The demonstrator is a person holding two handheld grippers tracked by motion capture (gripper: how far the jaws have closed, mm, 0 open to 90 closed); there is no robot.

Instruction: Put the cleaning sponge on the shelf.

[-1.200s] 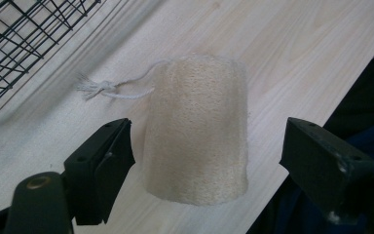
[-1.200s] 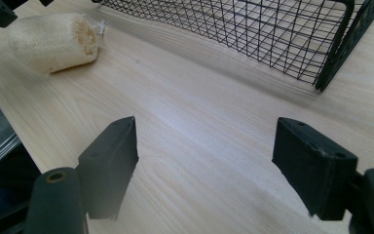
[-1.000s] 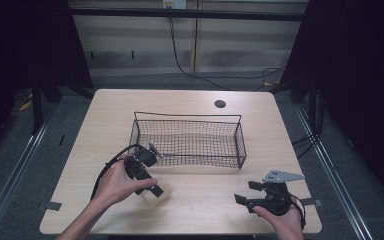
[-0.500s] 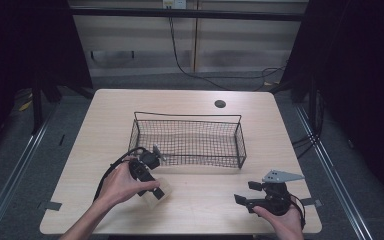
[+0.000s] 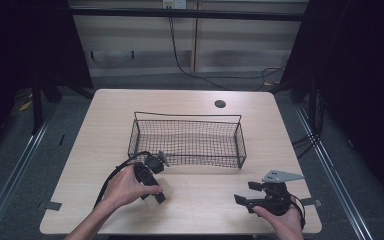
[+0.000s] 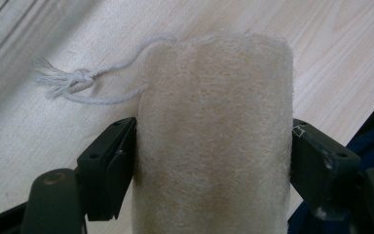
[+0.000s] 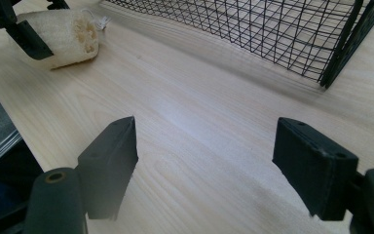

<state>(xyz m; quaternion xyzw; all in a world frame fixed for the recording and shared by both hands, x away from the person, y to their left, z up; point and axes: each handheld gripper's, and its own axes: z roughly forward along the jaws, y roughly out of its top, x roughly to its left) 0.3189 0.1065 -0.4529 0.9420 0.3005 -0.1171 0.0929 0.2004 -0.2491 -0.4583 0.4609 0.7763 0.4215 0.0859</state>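
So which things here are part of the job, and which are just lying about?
In the job:
- loofah, lying on the table, jaws of the left gripper just closing onto its sides
- wire basket, likely where it goes

Lying about:
- right gripper, open, idle
- table, its round hole

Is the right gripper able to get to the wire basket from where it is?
Probably yes. The right gripper has its jaws wide open with nothing between them, and bare table lies between it and the wire basket.
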